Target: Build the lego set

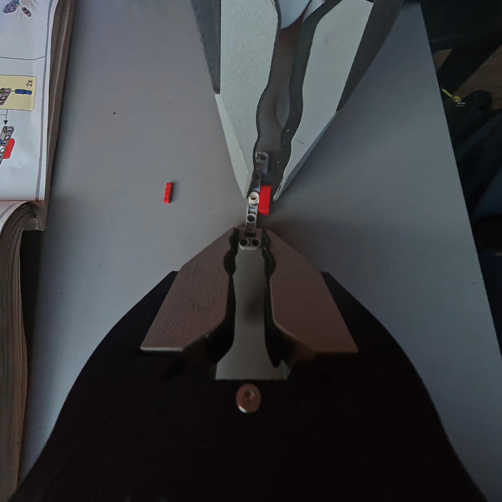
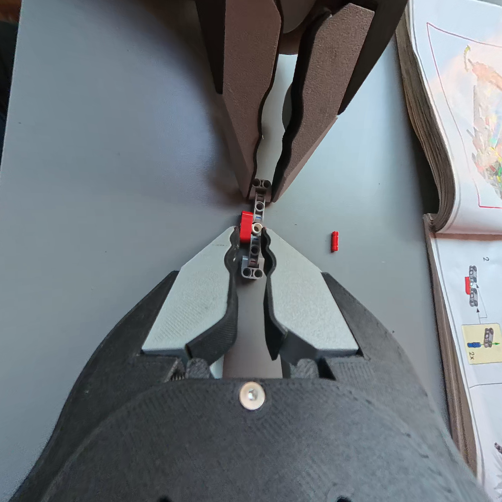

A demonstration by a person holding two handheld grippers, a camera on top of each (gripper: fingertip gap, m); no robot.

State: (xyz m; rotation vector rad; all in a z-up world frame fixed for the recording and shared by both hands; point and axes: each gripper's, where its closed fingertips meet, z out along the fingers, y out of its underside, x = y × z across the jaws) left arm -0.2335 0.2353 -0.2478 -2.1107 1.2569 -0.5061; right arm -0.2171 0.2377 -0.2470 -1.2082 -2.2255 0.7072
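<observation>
The left tongs (image 1: 249,239) are pinching one grey end connector of a small grey brick-beam assembly (image 1: 252,214), pads pressing on both its sides at mid-frame. From the upper part of that view, the right tongs (image 2: 251,239) are closing on the opposite end, with the red curved piece (image 2: 245,227) and the beam sandwiched between their black pads. Gripped at both ends this way, the assembly is being held just above the grey desk (image 1: 122,135), which looks meant to keep it steady and straight, with its white bush (image 2: 256,228) facing up between the two tools. A loose red pin (image 1: 168,193) is lying on the desk, left of centre in the left view. An open instruction booklet (image 1: 19,108) is lying along that view's left edge.
</observation>
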